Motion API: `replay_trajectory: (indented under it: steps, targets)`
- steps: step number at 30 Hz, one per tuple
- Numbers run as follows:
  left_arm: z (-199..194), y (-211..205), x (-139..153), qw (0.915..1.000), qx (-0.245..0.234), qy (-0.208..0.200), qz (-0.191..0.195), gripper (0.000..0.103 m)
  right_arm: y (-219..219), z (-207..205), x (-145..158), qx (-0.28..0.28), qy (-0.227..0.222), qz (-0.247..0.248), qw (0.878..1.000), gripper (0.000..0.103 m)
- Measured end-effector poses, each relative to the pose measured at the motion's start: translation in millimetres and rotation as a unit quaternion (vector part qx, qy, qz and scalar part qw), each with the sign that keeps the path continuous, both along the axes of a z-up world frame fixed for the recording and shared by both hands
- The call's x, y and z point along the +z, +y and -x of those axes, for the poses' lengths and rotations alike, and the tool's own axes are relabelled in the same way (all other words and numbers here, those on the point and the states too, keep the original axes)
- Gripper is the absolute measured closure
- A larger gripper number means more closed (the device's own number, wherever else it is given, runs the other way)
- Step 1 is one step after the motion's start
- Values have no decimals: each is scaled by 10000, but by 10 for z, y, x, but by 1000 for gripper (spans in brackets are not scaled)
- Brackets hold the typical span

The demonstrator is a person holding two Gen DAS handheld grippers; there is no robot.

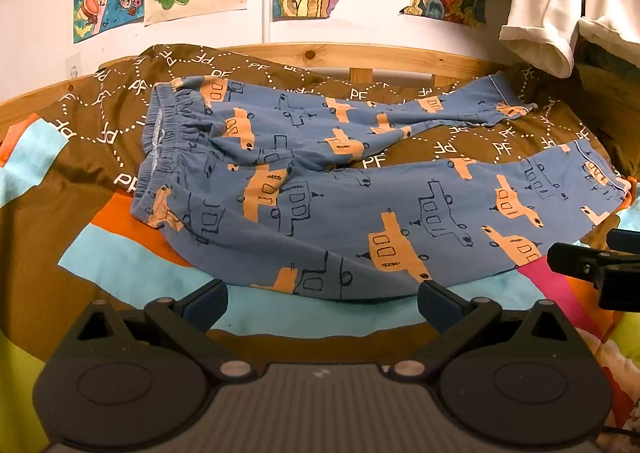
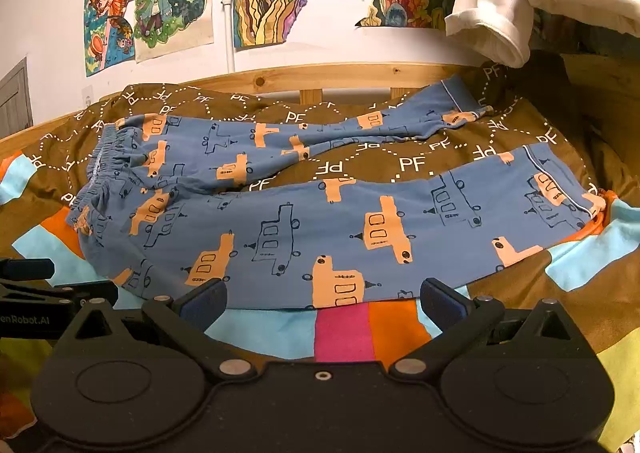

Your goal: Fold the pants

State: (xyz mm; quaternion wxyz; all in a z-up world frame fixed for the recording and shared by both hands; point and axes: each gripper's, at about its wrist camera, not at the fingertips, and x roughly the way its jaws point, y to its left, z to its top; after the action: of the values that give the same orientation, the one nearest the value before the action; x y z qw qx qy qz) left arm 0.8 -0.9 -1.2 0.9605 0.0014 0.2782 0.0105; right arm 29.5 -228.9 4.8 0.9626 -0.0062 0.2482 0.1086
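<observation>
Blue pants [image 1: 320, 197] printed with orange and outlined cars lie spread flat on the bed, waistband at the left, both legs running right with a gap between them. My left gripper [image 1: 322, 295] hovers open just short of the near leg's lower edge, nothing between its fingers. In the right wrist view the same pants [image 2: 320, 221] fill the middle, and my right gripper [image 2: 322, 295] stands open in front of the near leg, empty. Each gripper shows at the edge of the other's view: the right gripper [image 1: 592, 265] and the left gripper [image 2: 44, 281].
A brown bedspread with white "PF" lettering [image 1: 100, 133] and coloured patches covers the bed. A wooden bed rail [image 1: 360, 57] runs along the back under a wall of drawings. White clothing [image 1: 560, 5] hangs at the upper right.
</observation>
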Motion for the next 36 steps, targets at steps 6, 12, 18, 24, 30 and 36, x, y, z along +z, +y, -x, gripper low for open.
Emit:
replay_trajectory:
  steps: [6, 12, 18, 24, 30, 36]
  targets:
    - [-1, 5, -12, 10000, 1, 23, -12, 0, 7, -2, -17, -17, 40, -37, 10000, 1]
    - [-16, 16, -26, 10000, 52, 76, -3, 0, 5, -7, -28, -29, 85, -62, 9999, 1]
    - [-23, 18, -26, 9999, 71, 118, -24, 0, 4, -11, -30, -27, 94, -66, 9999, 1]
    - [-57, 27, -37, 9995, 133, 269, -46, 0, 3, -12, -33, -30, 111, -70, 9999, 1]
    - [-75, 47, -56, 9989, 212, 413, -17, 0, 3, -31, -43, -45, 174, -83, 9998, 1]
    - [-80, 52, -57, 9987, 240, 453, -40, 0, 11, -34, -34, -61, 243, -86, 9996, 1]
